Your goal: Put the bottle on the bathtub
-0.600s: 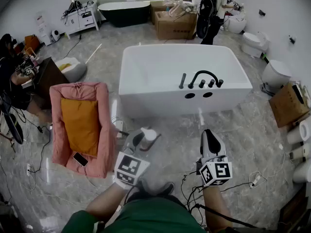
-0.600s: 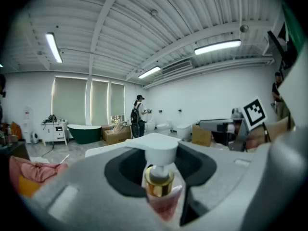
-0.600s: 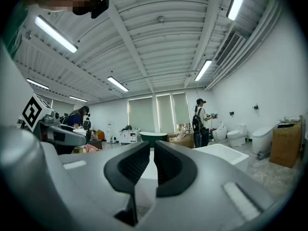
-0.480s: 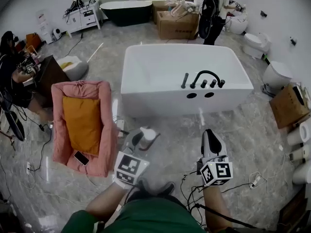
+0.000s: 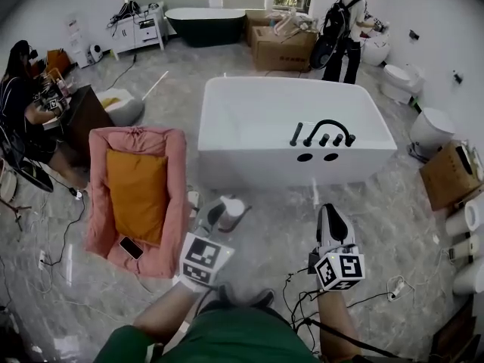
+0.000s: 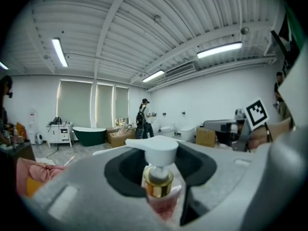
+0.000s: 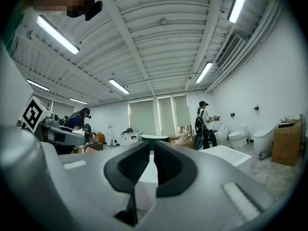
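Observation:
A pump bottle [image 5: 230, 212] with a white head and gold collar [image 6: 157, 177] stands upright between the jaws of my left gripper [image 5: 219, 216], which is shut on it. The white bathtub [image 5: 295, 172] with a black faucet [image 5: 324, 133] on its near rim stands ahead, a short way beyond both grippers. My right gripper [image 5: 331, 223] hangs to the right of the bottle; its jaws [image 7: 153, 165] are nearly together with nothing between them. In the right gripper view the tub's rim [image 7: 226, 154] shows at the right.
A pink cushioned chair [image 5: 138, 195] with an orange pad and a phone [image 5: 130, 248] stands at the left. Cables [image 5: 302, 301] lie on the marble floor near my feet. Toilets [image 5: 431, 127], cardboard boxes [image 5: 450, 172] and a person with a backpack [image 5: 340, 29] are behind and to the right.
The head view has shifted forward a little toward the bathtub; both grippers keep their places, the left still holding the bottle.

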Demonstrator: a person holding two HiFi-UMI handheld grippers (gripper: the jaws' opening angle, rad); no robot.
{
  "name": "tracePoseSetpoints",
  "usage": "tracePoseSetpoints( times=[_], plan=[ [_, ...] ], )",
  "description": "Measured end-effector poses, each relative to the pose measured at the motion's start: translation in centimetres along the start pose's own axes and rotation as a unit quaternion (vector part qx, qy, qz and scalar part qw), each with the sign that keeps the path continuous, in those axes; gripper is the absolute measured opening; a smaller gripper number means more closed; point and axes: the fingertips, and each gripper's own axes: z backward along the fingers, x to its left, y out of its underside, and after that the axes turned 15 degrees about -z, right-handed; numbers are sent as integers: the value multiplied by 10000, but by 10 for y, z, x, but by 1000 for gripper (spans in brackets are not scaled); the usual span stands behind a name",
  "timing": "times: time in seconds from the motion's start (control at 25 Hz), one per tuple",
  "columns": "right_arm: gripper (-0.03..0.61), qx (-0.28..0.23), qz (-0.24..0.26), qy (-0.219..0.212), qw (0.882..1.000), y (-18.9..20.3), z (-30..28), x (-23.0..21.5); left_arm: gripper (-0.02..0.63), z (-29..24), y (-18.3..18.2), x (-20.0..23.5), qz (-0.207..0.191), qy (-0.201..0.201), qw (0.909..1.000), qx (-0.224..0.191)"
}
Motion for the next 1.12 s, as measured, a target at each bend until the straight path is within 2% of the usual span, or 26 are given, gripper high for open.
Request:
tracePoseSetpoints(
  times=[0.28,0.36,0.6,0.8,0.88,1.12],
  plan=[
    [29,-214,122,323,9992,-6,-13,36,172,22,3,37,-11,98,9997,-234],
    [51,-285,193,386,9987,-6,-15,50,172,29,7,48,-42,144,9994,-298],
    [77,-236,330,392,9984,-1,-27,81,172,34,23,79,-61,240,9993,-282],
    [85,-126,381,390,9984,9,-46,75,172,22,47,105,70,71,9998,-159],
    [114,-105,400,362,9985,10,-62,67,172,11,53,116,105,-31,9999,-101],
    [123,51,373,-59,9993,10,-128,46,173,-30,58,152,126,-351,9992,116]
  ],
)
